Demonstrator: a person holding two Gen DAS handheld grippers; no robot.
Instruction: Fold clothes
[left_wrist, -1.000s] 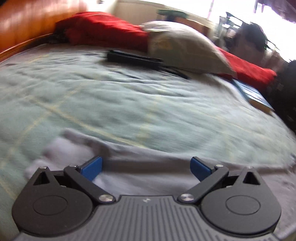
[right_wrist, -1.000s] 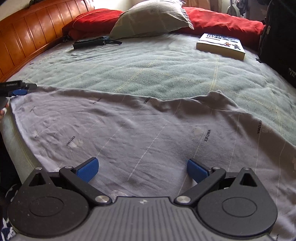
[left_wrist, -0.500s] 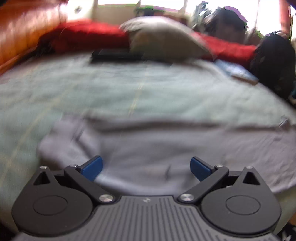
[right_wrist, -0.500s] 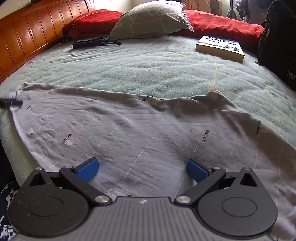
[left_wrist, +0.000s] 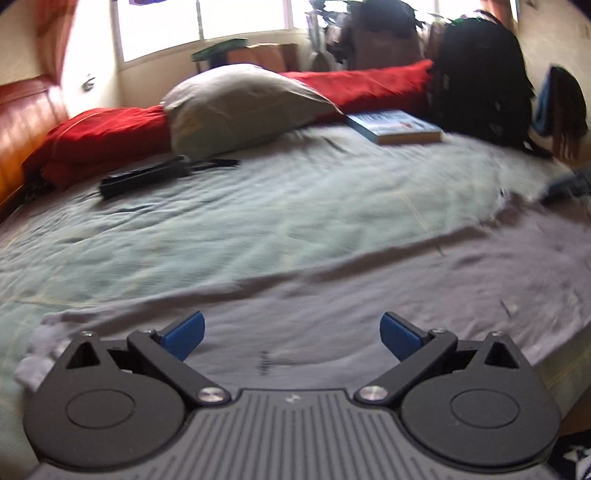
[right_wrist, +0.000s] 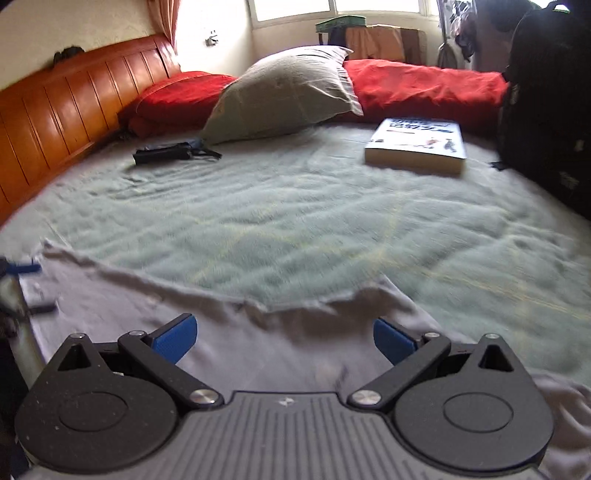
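The grey garment (right_wrist: 280, 354) lies spread flat on the bed (right_wrist: 295, 229), at the edge furthest from the pillow (right_wrist: 284, 96), its long axis running crosswise to both tongs. The left tongs (left_wrist: 291, 332) hang over its left part, the right tongs (right_wrist: 282, 334) over its far hem. Both are spread wide, pinching nothing; neither is clearly nearer.
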